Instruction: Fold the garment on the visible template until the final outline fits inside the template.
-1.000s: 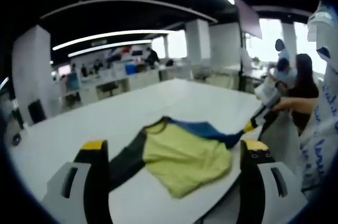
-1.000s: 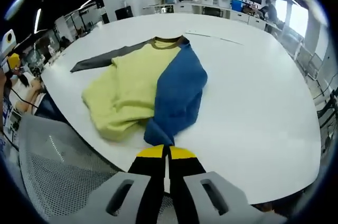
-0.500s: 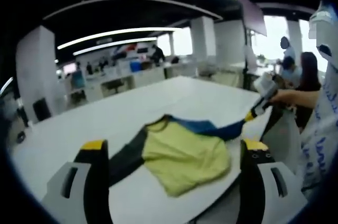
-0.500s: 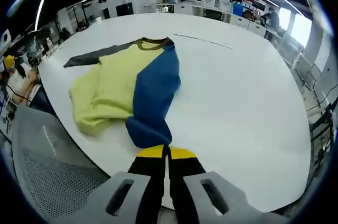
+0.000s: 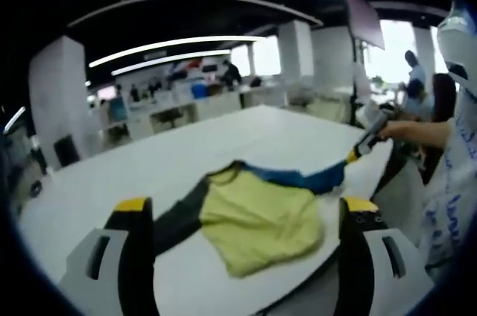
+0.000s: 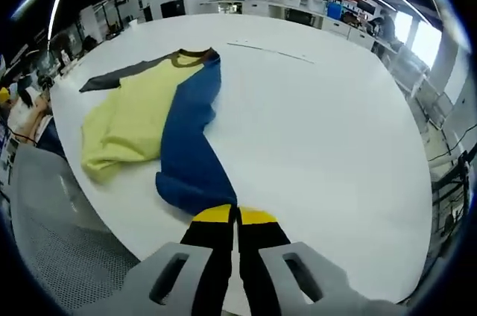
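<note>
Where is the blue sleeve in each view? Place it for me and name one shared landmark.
Left gripper view: the blue sleeve runs right of centre, from the collar out to the right gripper.
Right gripper view: it runs down the lower middle, from the collar to the shut jaws.
Shared landmark: the yellow body panel beside the sleeve, on the white table.

One garment (image 6: pixel 160 118) lay on one white table (image 6: pixel 320 130). Two grippers were present: the left gripper (image 5: pixel 242 215) and the right gripper (image 6: pixel 237 215). One mesh chair (image 6: pixel 56 238) stood beside the table.
</note>
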A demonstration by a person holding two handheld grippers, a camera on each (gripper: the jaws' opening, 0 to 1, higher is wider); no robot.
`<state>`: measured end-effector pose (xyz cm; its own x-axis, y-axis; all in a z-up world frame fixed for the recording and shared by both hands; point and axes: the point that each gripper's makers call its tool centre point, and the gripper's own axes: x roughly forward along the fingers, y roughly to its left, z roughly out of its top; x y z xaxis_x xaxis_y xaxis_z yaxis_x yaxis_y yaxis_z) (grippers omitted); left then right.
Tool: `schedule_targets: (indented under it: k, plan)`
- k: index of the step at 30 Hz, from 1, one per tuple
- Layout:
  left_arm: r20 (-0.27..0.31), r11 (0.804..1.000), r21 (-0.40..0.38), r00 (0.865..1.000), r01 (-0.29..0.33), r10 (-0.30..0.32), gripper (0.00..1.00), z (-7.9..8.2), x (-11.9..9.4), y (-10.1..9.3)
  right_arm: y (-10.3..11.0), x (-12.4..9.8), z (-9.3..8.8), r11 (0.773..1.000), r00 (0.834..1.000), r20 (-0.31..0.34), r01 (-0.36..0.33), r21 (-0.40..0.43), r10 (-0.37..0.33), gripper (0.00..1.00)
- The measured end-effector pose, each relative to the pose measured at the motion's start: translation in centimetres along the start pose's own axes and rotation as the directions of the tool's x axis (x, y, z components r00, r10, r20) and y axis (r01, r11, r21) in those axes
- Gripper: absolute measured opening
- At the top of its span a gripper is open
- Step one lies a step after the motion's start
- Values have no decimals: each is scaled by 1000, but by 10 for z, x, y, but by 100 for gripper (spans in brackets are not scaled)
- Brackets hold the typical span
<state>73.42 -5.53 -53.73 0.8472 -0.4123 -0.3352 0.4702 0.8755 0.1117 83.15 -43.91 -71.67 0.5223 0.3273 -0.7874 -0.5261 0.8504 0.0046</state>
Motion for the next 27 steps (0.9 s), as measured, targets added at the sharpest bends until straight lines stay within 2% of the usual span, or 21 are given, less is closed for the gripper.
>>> schedule_targets:
  k: [14, 27]
  plan:
    - [-10, 1000, -13, 1000, -25, 25, 100, 9, 10, -17, -79, 5, 7, 998, 998, -40, 45, -54, -47, 1]
    - [-20, 998, -18, 998, -63, 63, 100, 16, 18, -29, -150, 13, 25, 982, 993, -51, 100, -162, -109, 1]
